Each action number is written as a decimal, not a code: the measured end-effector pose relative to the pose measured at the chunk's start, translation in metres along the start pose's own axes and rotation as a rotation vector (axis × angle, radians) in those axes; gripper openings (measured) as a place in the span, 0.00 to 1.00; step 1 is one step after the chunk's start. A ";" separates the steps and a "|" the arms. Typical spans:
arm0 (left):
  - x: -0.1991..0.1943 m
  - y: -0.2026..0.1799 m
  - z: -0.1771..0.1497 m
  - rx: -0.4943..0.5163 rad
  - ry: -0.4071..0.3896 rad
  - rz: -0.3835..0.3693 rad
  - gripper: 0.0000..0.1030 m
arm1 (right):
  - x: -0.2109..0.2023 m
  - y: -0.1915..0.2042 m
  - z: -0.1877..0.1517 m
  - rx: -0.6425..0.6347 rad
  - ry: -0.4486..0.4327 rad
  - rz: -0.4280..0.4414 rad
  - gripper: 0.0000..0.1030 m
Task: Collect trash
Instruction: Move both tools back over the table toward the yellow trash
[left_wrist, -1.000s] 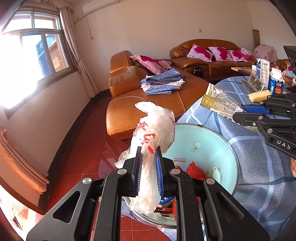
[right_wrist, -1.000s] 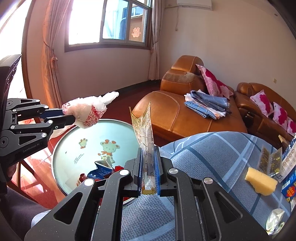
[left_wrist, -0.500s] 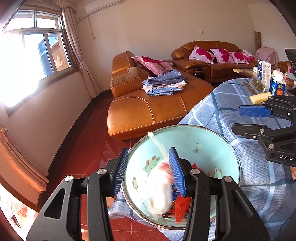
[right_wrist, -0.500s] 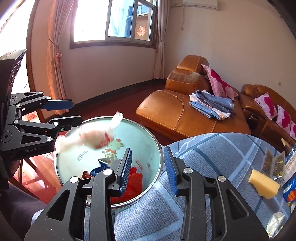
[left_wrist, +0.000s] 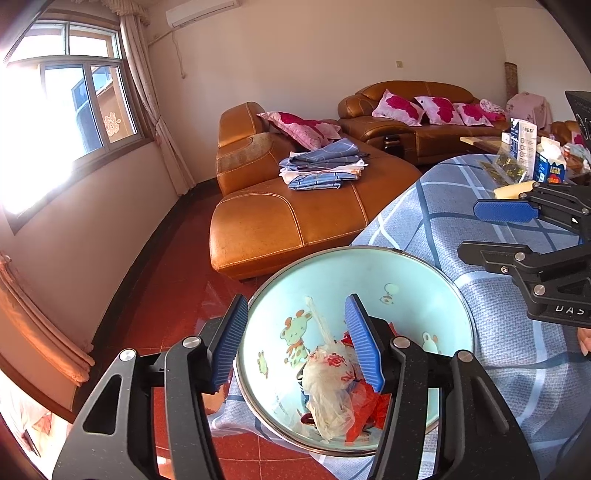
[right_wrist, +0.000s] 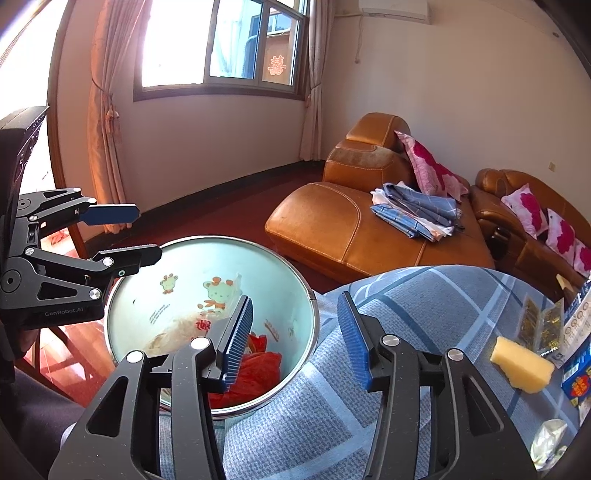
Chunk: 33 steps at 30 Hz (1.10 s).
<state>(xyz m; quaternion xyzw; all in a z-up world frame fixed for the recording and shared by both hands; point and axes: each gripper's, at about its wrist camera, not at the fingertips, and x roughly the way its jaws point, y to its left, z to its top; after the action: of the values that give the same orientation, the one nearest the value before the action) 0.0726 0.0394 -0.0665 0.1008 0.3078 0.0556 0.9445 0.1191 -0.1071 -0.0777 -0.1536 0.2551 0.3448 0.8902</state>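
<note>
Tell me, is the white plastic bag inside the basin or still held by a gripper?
Inside. The white plastic bag lies in the basin on red trash, and the left gripper above it is open, touching nothing.

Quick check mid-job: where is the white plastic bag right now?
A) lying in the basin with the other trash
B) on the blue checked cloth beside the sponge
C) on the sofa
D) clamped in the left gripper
A: the white bag lies inside the basin on the red trash, and the left gripper is open above it, holding nothing.
</note>
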 end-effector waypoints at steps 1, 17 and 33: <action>0.000 0.000 0.000 0.000 0.000 -0.001 0.53 | 0.000 -0.001 0.000 0.003 0.001 -0.001 0.47; -0.002 -0.017 0.002 0.022 -0.010 -0.053 0.62 | -0.009 -0.016 0.000 0.071 -0.009 -0.093 0.48; 0.003 -0.101 0.051 0.095 -0.079 -0.202 0.69 | -0.072 -0.111 -0.054 0.258 0.052 -0.350 0.52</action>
<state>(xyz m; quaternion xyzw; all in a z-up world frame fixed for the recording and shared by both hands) 0.1099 -0.0666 -0.0504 0.1163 0.2810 -0.0584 0.9508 0.1316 -0.2491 -0.0705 -0.0894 0.2894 0.1455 0.9418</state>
